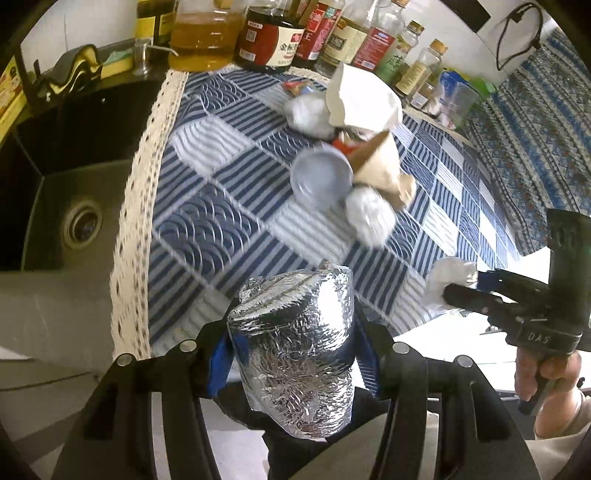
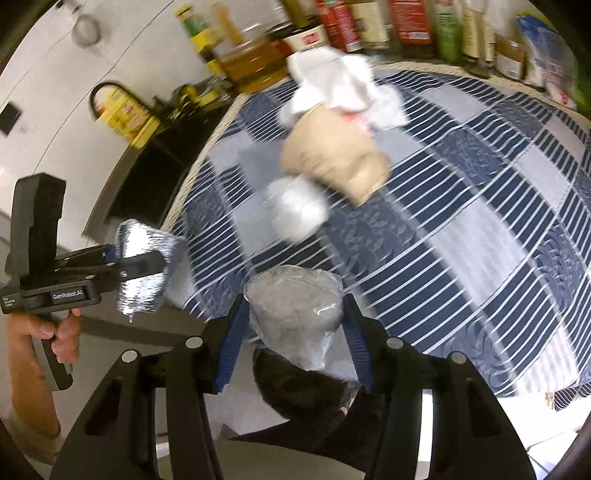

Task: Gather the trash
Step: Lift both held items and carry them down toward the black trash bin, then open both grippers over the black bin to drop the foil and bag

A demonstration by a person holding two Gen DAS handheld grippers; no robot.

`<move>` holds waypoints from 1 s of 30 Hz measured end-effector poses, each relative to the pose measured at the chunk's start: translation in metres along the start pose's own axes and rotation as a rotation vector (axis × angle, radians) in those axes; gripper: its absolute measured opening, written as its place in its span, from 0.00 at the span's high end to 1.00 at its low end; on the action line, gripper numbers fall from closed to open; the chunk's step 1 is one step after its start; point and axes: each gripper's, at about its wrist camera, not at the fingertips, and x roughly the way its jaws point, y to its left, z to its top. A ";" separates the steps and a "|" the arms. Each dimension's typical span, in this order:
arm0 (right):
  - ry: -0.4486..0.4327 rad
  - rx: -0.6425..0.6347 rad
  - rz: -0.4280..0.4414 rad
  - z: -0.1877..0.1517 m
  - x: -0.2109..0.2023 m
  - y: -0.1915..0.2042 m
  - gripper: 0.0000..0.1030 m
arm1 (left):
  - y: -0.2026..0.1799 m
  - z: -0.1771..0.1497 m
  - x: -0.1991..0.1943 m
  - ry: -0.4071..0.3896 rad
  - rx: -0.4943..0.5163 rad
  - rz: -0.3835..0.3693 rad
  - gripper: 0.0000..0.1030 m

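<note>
Fingers (image 1: pixel 221 354) of the left gripper (image 1: pixel 291 354) are clenched on a foil ball (image 1: pixel 291 354) at lower centre; the right gripper (image 2: pixel 295 325) grips a clear plastic wad (image 2: pixel 295 314) likewise. Remaining trash pile (image 1: pixel 351 147) lies ahead on the bench (image 1: pixel 221 192), toward upper centre; judging by both views, neither hand is clearly nearer it.

a counter is covered by a blue-and-white patchwork cloth (image 1: pixel 229 177) with a cream lace edge (image 1: pixel 129 236). beside it sits a dark sink (image 1: pixel 55 206) with a round drain (image 1: pixel 82 224). bottles (image 1: pixel 273 33) line the back against a white wall (image 2: pixel 74 66).
</note>
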 end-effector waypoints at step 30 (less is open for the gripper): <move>0.231 -0.084 0.009 -0.095 0.087 0.064 0.49 | 0.045 -0.144 0.069 0.206 -0.205 -0.044 0.48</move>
